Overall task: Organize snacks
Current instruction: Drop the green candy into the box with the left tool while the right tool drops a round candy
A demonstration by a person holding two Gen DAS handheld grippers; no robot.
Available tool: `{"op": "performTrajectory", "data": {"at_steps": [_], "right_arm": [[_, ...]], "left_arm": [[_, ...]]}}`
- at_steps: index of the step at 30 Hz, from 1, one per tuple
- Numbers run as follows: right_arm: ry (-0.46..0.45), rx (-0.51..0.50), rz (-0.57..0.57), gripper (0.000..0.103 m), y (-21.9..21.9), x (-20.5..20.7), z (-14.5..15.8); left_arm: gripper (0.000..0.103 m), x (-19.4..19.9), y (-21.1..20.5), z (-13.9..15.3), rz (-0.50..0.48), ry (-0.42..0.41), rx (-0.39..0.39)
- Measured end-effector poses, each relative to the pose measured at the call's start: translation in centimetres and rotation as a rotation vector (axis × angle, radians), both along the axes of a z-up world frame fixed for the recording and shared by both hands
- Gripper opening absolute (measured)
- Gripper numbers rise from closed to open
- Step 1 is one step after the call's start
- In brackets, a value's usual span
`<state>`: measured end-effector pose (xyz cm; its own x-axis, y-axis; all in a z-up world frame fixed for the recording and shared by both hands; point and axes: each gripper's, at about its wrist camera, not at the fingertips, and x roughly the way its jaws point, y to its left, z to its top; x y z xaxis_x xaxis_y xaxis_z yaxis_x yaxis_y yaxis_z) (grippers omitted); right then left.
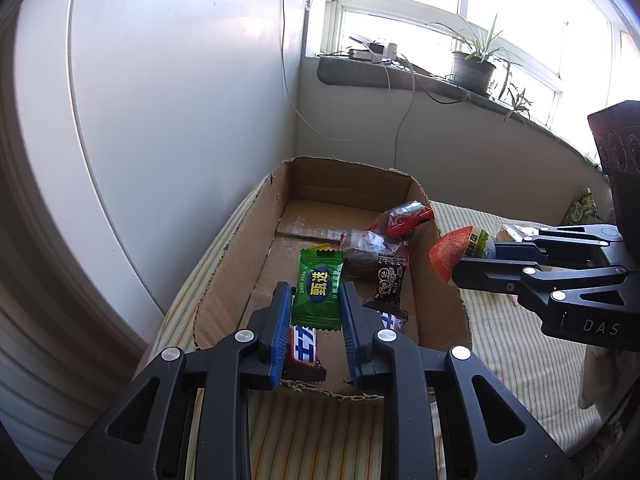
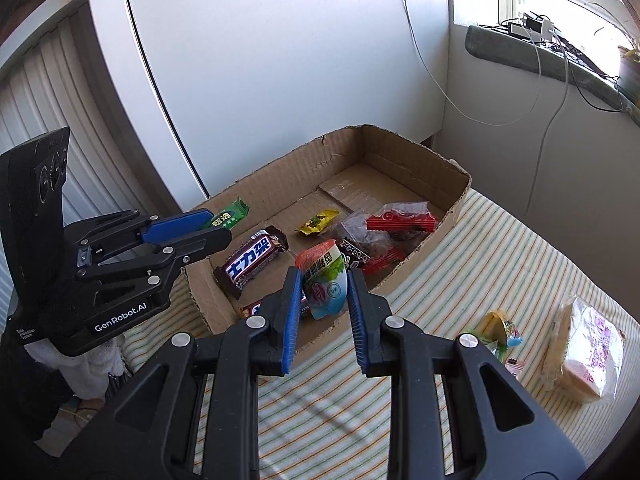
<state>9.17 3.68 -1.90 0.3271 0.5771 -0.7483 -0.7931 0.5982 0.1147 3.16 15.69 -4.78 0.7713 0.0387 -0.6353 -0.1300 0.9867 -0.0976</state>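
Both grippers grip snacks over box [image 2: 456, 196]: left gripper [image 1: 316, 300] pinches green packet [image 1: 318, 286], right gripper [image 2: 325, 292] jelly cup [image 2: 326, 284]; lower snack bar [image 2: 256, 310] half hidden.

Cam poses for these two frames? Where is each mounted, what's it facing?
Left wrist: on the left tool, looking down into the cardboard box; own fingers clamp a green packet; right tool enters from the right.
Right wrist: on the right tool, clamping a jelly cup over the box's near wall; left tool at left.
Shared: box, both tools, Snickers bar.
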Motion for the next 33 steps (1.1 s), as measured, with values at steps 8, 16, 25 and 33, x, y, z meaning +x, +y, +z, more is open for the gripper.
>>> {"op": "performTrajectory", "data": {"at_steps": [8, 16, 25, 33], "right_arm": [[0.014, -0.003, 0.010, 0.024, 1.3, 0.4, -0.6], [0.016, -0.013, 0.028, 0.024, 2.2, 0.4, -1.0], [-0.011, -0.017, 0.028, 0.035, 2.2, 0.3, -0.6], [-0.069, -0.012, 0.002, 0.083, 1.0, -0.2, 0.3]], "left_arm": [[0.023, 0.0, 0.6, -0.1, 0.015, 0.003, 0.004], [0.023, 0.2, 0.8, -0.1, 0.023, 0.006, 0.009], [0.024, 0.3, 0.8, 0.0, 0.040, 0.008, 0.027], [0.064, 0.3, 0.8, 0.3, 0.074, -0.005, 0.052]]}}
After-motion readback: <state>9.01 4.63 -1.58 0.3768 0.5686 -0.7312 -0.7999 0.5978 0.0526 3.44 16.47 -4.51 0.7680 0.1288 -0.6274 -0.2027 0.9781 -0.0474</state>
